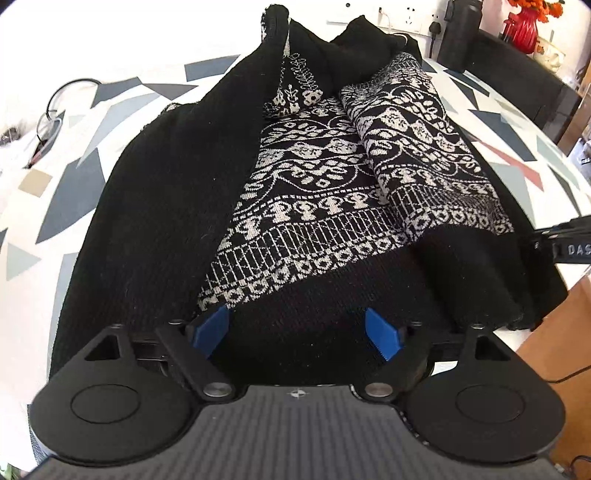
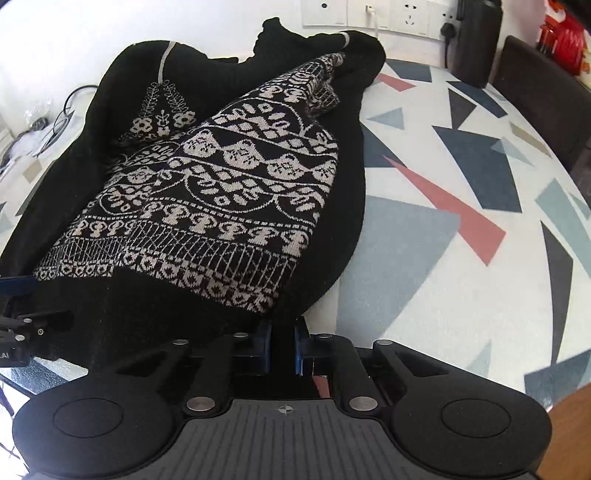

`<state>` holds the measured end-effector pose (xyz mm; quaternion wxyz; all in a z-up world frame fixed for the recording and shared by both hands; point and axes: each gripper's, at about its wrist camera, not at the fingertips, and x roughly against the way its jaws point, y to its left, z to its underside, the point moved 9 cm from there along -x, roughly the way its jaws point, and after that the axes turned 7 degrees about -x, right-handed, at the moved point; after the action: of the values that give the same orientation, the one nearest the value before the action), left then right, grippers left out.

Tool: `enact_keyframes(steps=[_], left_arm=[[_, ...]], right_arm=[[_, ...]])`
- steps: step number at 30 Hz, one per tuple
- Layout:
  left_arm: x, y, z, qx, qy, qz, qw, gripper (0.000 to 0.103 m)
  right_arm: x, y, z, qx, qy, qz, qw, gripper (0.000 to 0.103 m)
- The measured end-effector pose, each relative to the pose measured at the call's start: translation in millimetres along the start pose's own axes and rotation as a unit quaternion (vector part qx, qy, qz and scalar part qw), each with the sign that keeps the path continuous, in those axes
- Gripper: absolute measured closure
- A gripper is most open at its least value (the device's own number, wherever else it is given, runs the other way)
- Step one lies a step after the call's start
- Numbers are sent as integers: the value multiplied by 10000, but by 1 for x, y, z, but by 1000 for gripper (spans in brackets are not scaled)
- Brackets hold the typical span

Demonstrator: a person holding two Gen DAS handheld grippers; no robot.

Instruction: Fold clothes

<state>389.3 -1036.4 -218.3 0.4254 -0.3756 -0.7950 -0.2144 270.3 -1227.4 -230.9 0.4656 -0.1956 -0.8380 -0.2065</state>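
While both cameras look along the garment, the scene reads so:

Sweater: a black knit sweater [image 1: 159, 192] with a cream patterned band lies heaped and partly folded across the middle of both views, reaching from the lower edge up to the wall at the top.

Left gripper: the left gripper [image 1: 297, 334] sits low in the left wrist view, jaws spread wide, blue pads [image 1: 212, 326] either side of the black hem; fabric lies between them, nothing pinched.

Right gripper: the right gripper [image 2: 282, 343] sits at lower centre of its view, jaws clenched on the sweater's black lower edge, blue pads [image 2: 264, 345] close together with fabric running in between.

Worktop: a white worktop [image 2: 461, 229] with grey, blue and red triangles fills the right of the right wrist view.

Background: wall sockets [image 2: 384, 14] upper centre, a red vase [image 1: 522, 29] upper right of the left view, glasses [image 1: 55, 110] at left.
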Motion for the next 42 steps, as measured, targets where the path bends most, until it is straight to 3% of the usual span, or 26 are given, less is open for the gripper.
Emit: enact_keyframes(steps=[10,14,19,24,26,29,31,34,40,42], left_arm=[[-5,0,-3,309,-18,-325,9990,19],[-9,0,-9,634,208,-528,9964,17],[-16,4,-17,1159,531,-870,9880,14],[-18,7,-19,1736,677,-1139,9759,14],[-17,6,-17,1884,680,-1208,9723,14],[-15,6,-15,2053,635,-1307,9679,14],[-14,5,-14,2152,635,-1364,9649,14],[-14,6,-14,2307,658,-1373,9610,14],[-12,2,-12,2323,654,-1447,9596,14],[-12,0,-11,2311,630,-1457,9599,12]], right_arm=[[5,-35,-6,-26,24,203,9998,94],[3,-83,-21,-405,-105,135,9990,94],[0,-183,-59,-1142,-466,374,9917,95],[3,-289,-107,-2076,-995,923,9688,95],[8,-318,-124,-2602,-1329,918,9519,95],[10,-336,-147,-3237,-1649,585,9299,95],[4,-332,-168,-3255,-1765,515,9275,95],[-12,-311,-201,-3152,-1781,44,9322,95],[-34,-210,-268,-2492,-1892,-980,9447,94],[-39,-167,-286,-1987,-1954,-1424,9498,94]])
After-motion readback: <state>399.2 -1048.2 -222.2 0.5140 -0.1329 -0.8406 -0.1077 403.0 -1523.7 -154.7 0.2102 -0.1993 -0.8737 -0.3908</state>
